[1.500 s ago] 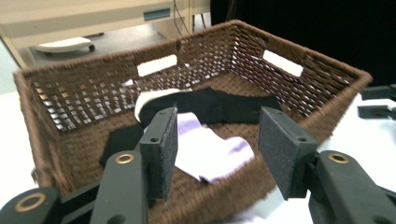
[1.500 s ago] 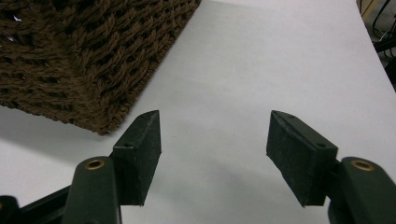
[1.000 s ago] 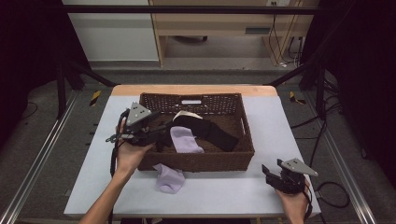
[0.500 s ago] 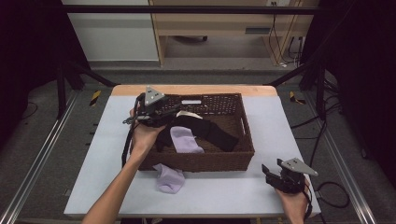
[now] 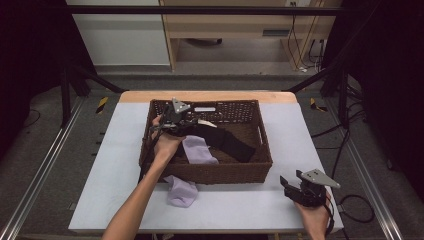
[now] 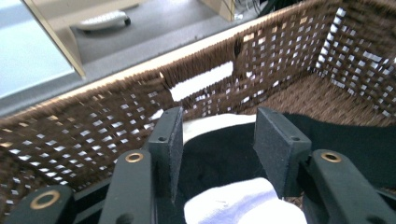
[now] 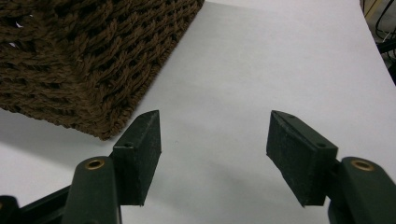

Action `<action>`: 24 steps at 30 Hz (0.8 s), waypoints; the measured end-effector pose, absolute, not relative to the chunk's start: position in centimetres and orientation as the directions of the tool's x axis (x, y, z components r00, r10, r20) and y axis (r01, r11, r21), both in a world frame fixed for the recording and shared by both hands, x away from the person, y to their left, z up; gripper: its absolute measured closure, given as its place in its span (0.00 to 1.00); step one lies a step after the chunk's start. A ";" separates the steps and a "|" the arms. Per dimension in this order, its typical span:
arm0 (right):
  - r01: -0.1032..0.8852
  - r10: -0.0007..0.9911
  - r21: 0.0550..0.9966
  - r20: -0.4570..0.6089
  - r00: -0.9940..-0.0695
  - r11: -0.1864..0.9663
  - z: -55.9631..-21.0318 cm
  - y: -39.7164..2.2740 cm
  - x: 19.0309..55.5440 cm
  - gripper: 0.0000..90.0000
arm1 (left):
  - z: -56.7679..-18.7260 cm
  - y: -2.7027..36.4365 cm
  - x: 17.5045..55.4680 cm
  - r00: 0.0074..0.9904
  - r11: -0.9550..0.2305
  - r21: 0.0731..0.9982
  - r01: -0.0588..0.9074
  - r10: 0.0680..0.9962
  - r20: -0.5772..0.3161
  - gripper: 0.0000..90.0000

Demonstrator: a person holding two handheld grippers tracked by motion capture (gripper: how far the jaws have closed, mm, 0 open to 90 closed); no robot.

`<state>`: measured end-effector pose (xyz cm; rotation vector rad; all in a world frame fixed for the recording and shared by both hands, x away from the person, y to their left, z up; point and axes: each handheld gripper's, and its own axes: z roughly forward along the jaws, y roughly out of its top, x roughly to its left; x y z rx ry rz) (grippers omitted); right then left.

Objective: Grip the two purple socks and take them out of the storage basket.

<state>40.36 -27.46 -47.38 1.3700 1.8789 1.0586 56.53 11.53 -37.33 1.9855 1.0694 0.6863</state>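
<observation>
Right gripper view shows the right gripper (image 7: 215, 149) with jaws spread, empty over the white table (image 7: 280, 70) beside the wicker basket (image 7: 84, 60). Farther off, inside the basket, the left gripper (image 6: 219, 140) gapes around a black garment (image 6: 219, 158) and white sock (image 6: 243, 203).

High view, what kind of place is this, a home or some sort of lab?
Most likely a lab recording station: a white-topped table framed by black rails, loose cables on the floor, and a wicker basket of socks as the props.
</observation>
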 end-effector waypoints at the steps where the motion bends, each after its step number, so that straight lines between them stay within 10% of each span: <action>1: 0.493 0.952 0.856 0.000 -0.306 0.159 -47.4 -27.5 40.4 0.39 | -37.6 11.4 56.6 0.506 -0.362 0.815 0.453 0.857 0.100 0.57; 24: 0.495 0.949 0.852 -0.006 -0.314 0.169 -47.4 -27.2 40.4 0.39 | -40.7 10.3 57.4 0.538 -0.505 0.640 0.579 0.827 0.167 0.52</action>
